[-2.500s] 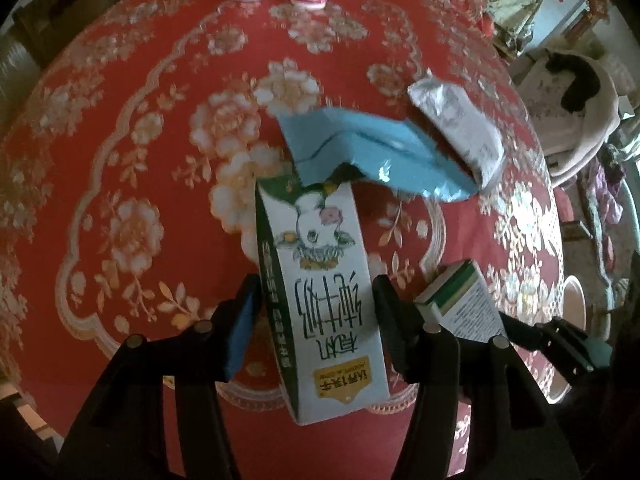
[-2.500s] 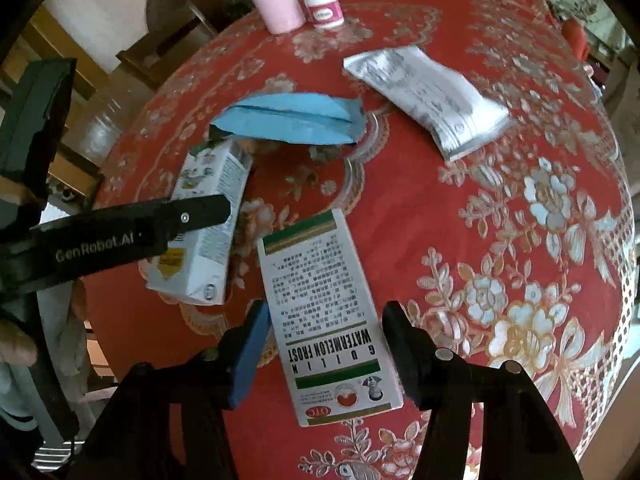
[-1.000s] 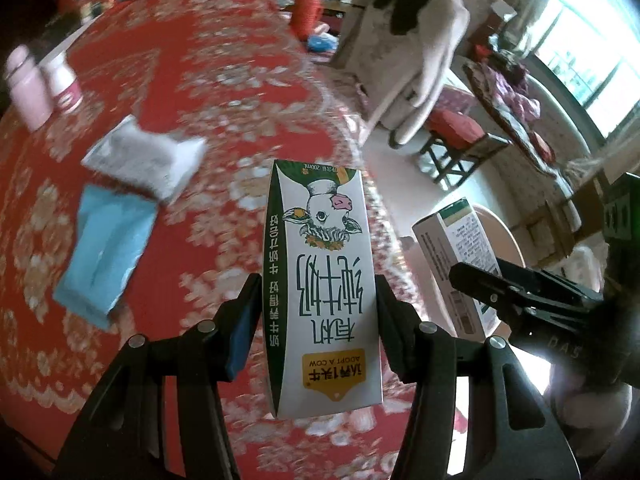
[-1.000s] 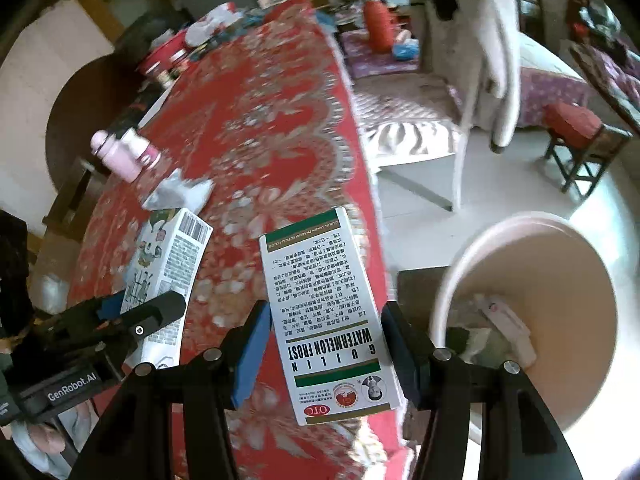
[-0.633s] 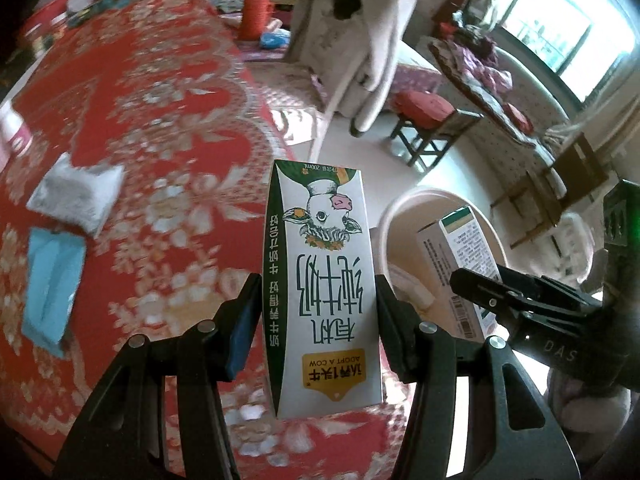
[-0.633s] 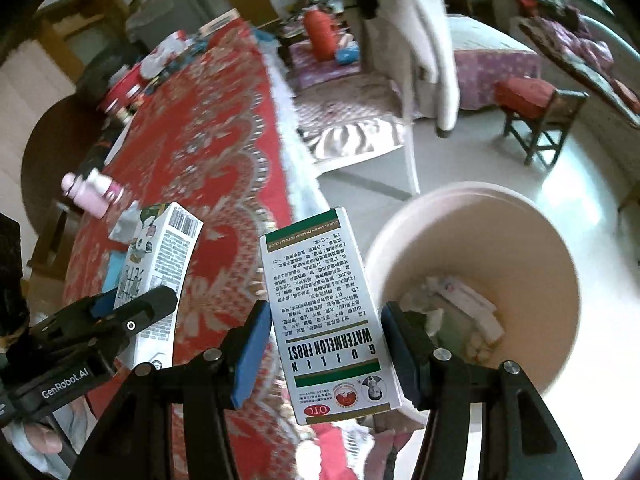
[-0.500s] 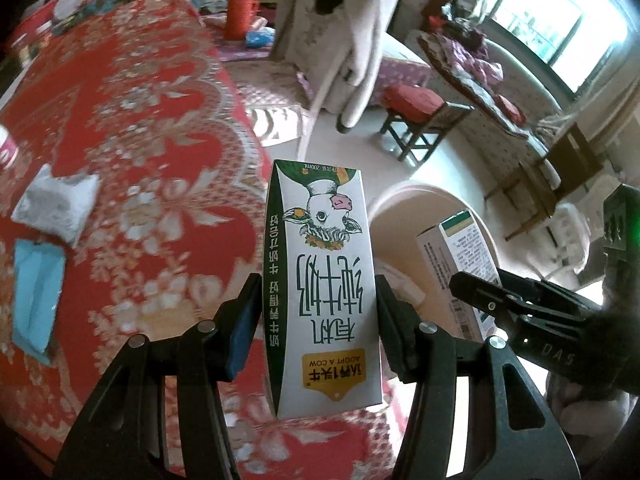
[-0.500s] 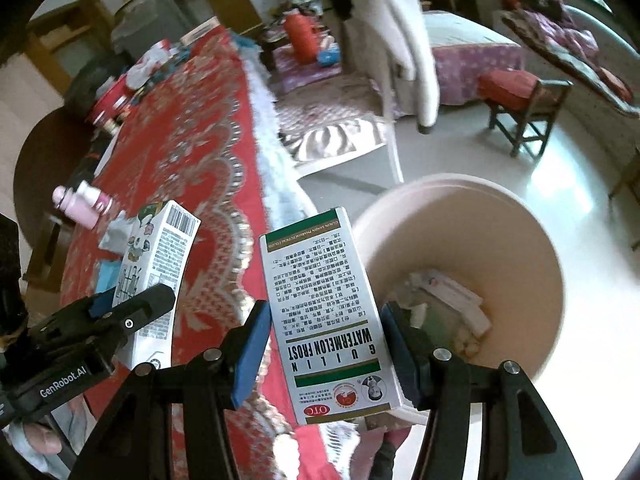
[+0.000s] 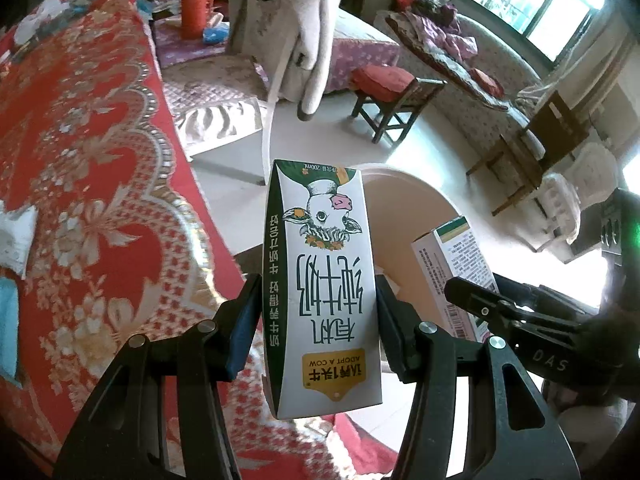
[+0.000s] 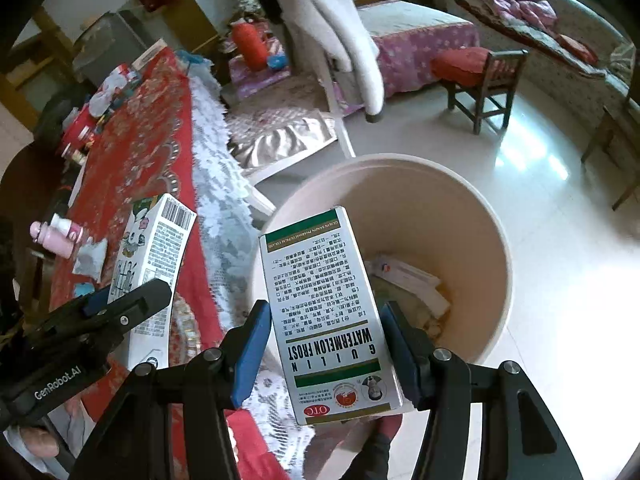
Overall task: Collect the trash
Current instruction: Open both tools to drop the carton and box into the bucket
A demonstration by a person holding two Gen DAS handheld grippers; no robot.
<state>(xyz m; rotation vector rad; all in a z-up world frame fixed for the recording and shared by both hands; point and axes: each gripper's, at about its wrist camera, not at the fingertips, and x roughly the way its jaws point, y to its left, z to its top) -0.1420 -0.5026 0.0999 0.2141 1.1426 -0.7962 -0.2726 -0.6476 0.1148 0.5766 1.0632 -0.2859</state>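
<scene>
My left gripper (image 9: 318, 316) is shut on a white and green milk carton (image 9: 320, 280) with a cow on it, held in the air at the table's edge. The carton also shows in the right wrist view (image 10: 150, 276). My right gripper (image 10: 326, 342) is shut on a white and green medicine box (image 10: 328, 312), held over the near rim of a cream trash bucket (image 10: 472, 216) on the floor. The bucket (image 9: 404, 200) holds some paper trash (image 10: 404, 276). The box also shows in the left wrist view (image 9: 456, 260).
The red flowered tablecloth (image 9: 80, 160) with a white lace edge (image 10: 216, 184) is on the left. On it lie a silver wrapper (image 9: 16, 236), a blue packet (image 9: 8, 320) and small bottles (image 10: 56, 234). A chair with a white coat (image 10: 332, 32) and a wooden stool (image 10: 480, 80) stand behind the bucket.
Both grippers have swung right, off the table and toward the bucket, each keeping its box. The bucket now fills more of the right wrist view.
</scene>
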